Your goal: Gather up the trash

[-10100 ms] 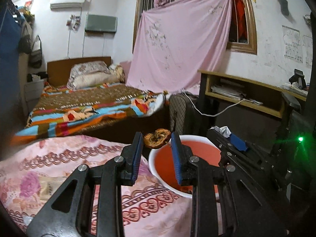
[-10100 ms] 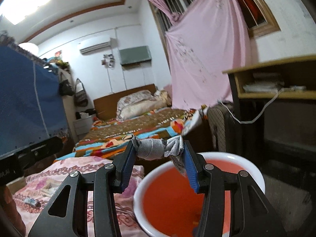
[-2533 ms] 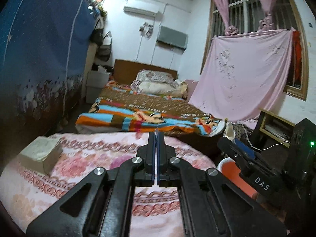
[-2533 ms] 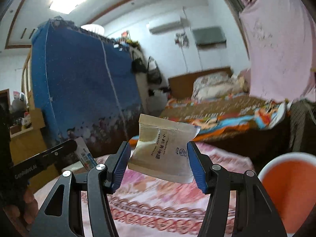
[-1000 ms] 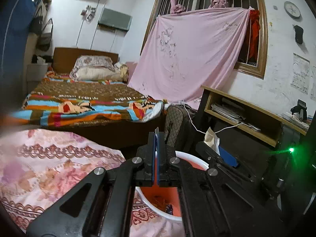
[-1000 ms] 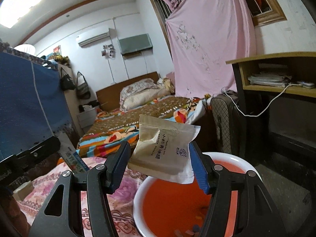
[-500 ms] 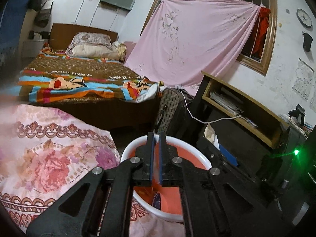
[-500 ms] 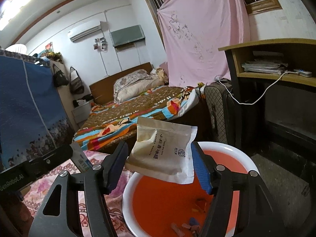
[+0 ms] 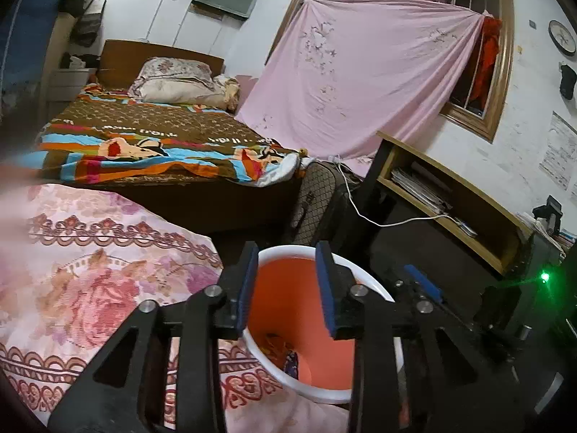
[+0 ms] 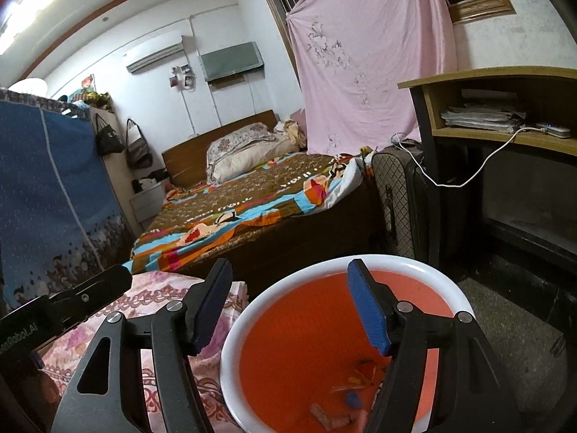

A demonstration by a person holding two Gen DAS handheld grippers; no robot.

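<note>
Presently both grippers hang over the basin (image 10: 230, 339), a round tub with a white rim and orange inside that stands against the near right edge of the flowered tablecloth (image 9: 90, 288).

Left gripper (image 9: 286, 288): its jaws have just been opening and now stand slightly apart, nothing between the blue pads, the basin's orange wall showing through the gap.

Right gripper (image 10: 292, 306): its jaws have just been opening and are spread wide; nothing is between them, with the left pad above the cloth edge and the right pad above the basin.

Trash (image 10: 346, 400): several small scraps lie on the basin floor, among them a blue piece and pinkish bits; what each one is cannot be told. In the left wrist view, a few dark and orange pieces (image 9: 285, 351) lie low in the basin.

Surroundings: a bed (image 9: 151, 144) with a striped cover stands beyond the table, a pink sheet (image 9: 360, 83) hangs over the far window, and a wooden desk (image 10: 505, 108) stands at right.
</note>
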